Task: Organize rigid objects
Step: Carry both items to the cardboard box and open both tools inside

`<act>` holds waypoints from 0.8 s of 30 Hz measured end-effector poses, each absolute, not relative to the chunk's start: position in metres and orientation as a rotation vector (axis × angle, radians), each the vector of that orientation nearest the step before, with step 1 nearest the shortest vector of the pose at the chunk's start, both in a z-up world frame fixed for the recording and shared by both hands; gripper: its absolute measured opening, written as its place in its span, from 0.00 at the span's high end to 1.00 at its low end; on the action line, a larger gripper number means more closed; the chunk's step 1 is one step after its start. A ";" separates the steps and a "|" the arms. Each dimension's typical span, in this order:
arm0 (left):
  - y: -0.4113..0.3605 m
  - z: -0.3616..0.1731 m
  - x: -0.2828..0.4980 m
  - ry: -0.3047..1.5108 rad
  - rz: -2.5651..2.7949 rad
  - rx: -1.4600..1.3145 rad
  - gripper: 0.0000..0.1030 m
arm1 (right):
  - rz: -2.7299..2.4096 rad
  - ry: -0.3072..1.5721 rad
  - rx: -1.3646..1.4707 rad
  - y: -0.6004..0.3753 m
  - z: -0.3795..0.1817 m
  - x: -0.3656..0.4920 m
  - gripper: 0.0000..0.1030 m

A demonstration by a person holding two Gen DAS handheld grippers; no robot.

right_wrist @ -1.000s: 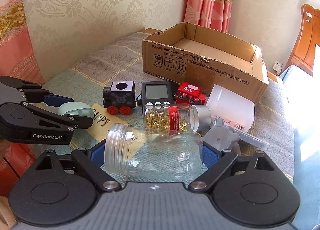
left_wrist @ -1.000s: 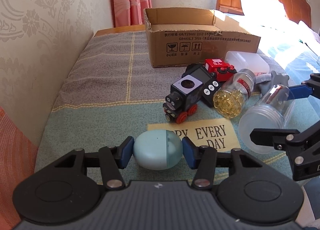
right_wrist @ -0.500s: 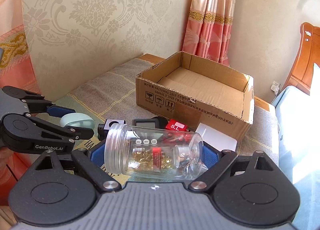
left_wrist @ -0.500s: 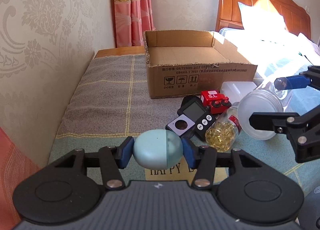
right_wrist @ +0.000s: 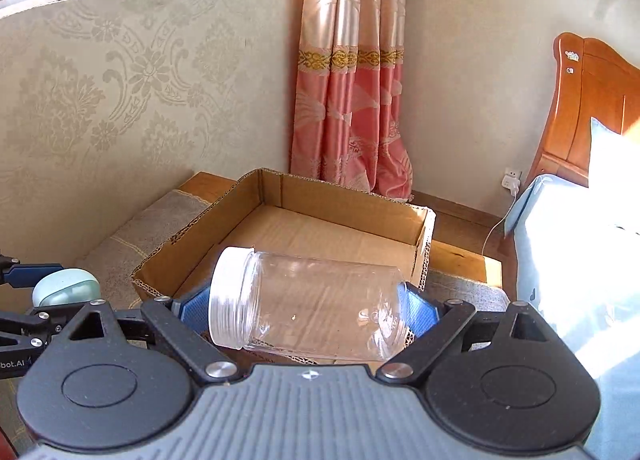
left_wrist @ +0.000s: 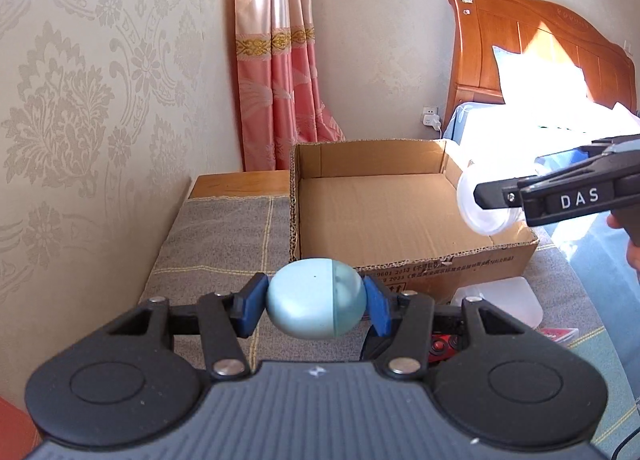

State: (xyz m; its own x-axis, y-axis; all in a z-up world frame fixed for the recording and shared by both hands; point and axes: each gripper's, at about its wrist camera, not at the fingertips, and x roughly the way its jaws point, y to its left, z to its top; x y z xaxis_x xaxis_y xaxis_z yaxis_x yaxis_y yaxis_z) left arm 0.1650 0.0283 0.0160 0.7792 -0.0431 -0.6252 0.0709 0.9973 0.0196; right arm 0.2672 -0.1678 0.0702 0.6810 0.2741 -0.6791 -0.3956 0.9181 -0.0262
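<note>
Above open cardboard box (right_wrist: 348,228): empty clear jar (right_wrist: 316,320); blue egg (left_wrist: 316,299)

Bright daylight, blown-out glare on the bed (left_wrist: 560,100), fisheye bending at dark corners, focus sharp

A: A bedroom in a home — a carved wooden headboard (left_wrist: 532,44) stands ahead and to the right of the tool, with a sunlit pillow (left_wrist: 536,88) leaning on it.

B: Pink curtains (right_wrist: 352,100) with a gold band hang straight ahead, beside damask-patterned wallpaper (left_wrist: 80,108) on the left.

A: A wall socket (right_wrist: 511,180) with a plug and cord sits low by the bed (right_wrist: 580,260).

B: A woven blanket (left_wrist: 224,236) covers the surface below the tool, where a cardboard box (left_wrist: 384,212) rests.
</note>
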 end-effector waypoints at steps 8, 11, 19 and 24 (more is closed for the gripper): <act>0.012 0.021 0.209 0.665 -0.068 0.076 0.50 | 0.342 0.799 -0.123 -0.183 0.047 0.264 0.00; 0.006 0.020 0.226 0.673 -0.085 0.087 0.50 | 0.315 0.808 -0.107 -0.187 0.045 0.248 0.00; -0.012 0.011 0.289 0.727 -0.118 0.121 0.50 | 0.277 0.765 -0.077 -0.198 0.053 0.206 0.00; -0.021 -0.006 0.330 0.785 -0.111 0.157 0.50 | 0.255 0.763 -0.046 -0.207 0.054 0.196 0.00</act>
